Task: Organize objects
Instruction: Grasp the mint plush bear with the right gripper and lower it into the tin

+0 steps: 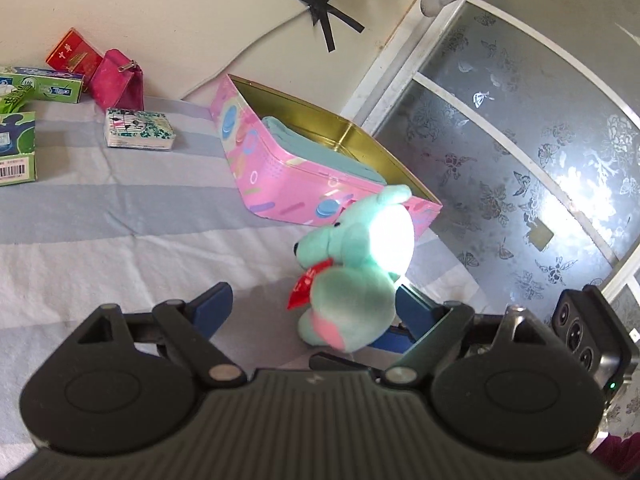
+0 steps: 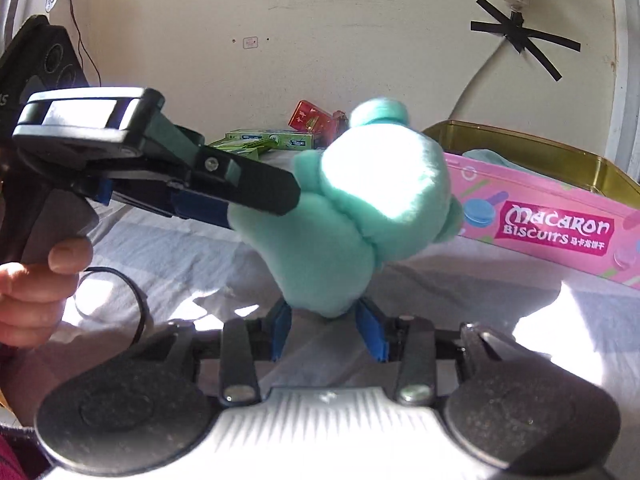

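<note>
A mint-green plush dog (image 1: 356, 264) with a red scarf hangs above the striped bedsheet. My right gripper (image 2: 329, 330) is shut on its lower body (image 2: 340, 224), blue pads on both sides. My left gripper (image 1: 310, 312) is open around the plush; its right pad touches the toy and its left pad stands apart. It enters the right wrist view from the left (image 2: 256, 200), touching the toy's flank. The open pink Macaron Biscuits tin (image 1: 280, 168) lies just behind, gold inside, with a teal cloth (image 1: 320, 148) in it. The tin shows at right in the right wrist view (image 2: 552, 224).
Small boxes sit at the far left by the wall: green toothpaste boxes (image 1: 44, 84), a red box (image 1: 74, 54), a magenta pouch (image 1: 118, 80), a card pack (image 1: 140, 132). A frosted glass door (image 1: 520, 160) stands at right. A taped cable (image 1: 324, 16) runs on the wall.
</note>
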A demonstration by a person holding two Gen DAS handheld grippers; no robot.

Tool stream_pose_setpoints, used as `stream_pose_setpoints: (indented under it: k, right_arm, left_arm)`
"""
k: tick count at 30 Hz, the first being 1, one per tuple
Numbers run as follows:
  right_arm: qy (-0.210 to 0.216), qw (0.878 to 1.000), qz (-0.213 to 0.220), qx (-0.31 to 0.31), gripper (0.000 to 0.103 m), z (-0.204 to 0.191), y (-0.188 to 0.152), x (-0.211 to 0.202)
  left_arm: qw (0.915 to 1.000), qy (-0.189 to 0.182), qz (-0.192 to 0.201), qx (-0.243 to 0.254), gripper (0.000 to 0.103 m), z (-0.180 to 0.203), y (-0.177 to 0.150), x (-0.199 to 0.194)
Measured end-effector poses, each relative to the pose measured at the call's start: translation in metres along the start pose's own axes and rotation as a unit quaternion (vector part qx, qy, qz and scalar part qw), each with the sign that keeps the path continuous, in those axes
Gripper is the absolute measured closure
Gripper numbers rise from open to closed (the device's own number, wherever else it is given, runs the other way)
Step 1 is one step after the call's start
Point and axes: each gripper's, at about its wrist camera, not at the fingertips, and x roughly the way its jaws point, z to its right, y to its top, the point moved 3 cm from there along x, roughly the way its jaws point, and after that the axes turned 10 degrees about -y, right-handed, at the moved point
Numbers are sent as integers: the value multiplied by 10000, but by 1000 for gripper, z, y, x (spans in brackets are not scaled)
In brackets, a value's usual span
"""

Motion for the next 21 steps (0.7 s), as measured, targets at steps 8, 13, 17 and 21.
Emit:
stream_pose_setpoints:
  k: [8, 13, 17, 21]
  right_arm:
    - [0, 9999, 137, 28, 51, 8, 3, 2]
    - [-286, 9986, 125, 418, 51, 40, -6, -4]
    - [-430, 9935, 190, 1034, 51, 76, -3, -6]
    - [-418, 9933, 258, 1050, 47, 91, 8, 3]
  left_arm:
    - [9999, 46, -96, 7, 13, 7, 4, 7]
    - [9995, 287, -68, 121, 13, 9, 18, 16]
    - [9994, 333, 17, -1, 13, 8, 38, 23]
    - [9985, 517, -84, 133, 15, 15, 53, 41]
